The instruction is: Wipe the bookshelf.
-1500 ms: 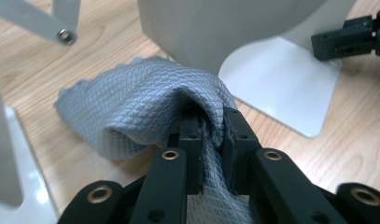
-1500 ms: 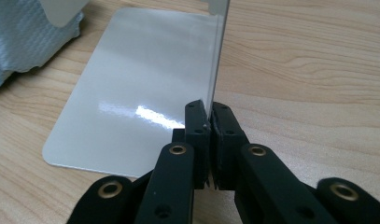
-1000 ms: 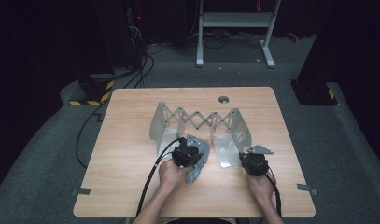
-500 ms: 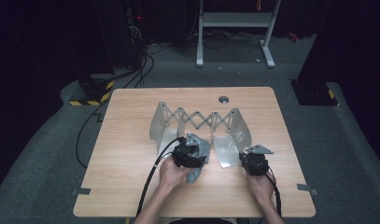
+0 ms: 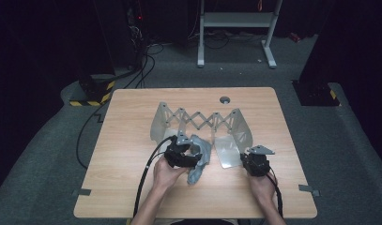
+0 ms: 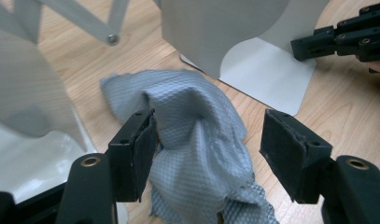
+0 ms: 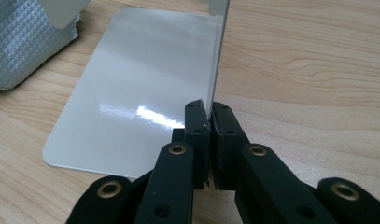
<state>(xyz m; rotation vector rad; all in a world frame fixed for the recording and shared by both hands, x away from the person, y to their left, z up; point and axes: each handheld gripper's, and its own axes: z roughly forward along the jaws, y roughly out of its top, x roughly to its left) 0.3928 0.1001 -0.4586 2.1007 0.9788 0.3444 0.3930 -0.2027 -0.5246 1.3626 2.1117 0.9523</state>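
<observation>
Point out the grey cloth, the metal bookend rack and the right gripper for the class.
grey cloth [image 6: 197, 135]: left gripper view, its raised middle fold.
metal bookend rack [image 5: 200, 119]: high view, its scissor lattice.
right gripper [image 7: 209, 135]: right gripper view, its fingertips.

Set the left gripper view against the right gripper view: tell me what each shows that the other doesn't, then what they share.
Left gripper view alone: the left gripper with jaws that have just been opening, standing apart around the crumpled grey cloth without pressing it; the rack's scissor lattice; and the right gripper farther off, at the upper right corner.

Right gripper view alone: the right gripper shut on the thin upright edge of the metal book rack, and the glossy base plate seen close.

Shared: the wooden table, the cloth, and the rack's metal plates.
</observation>
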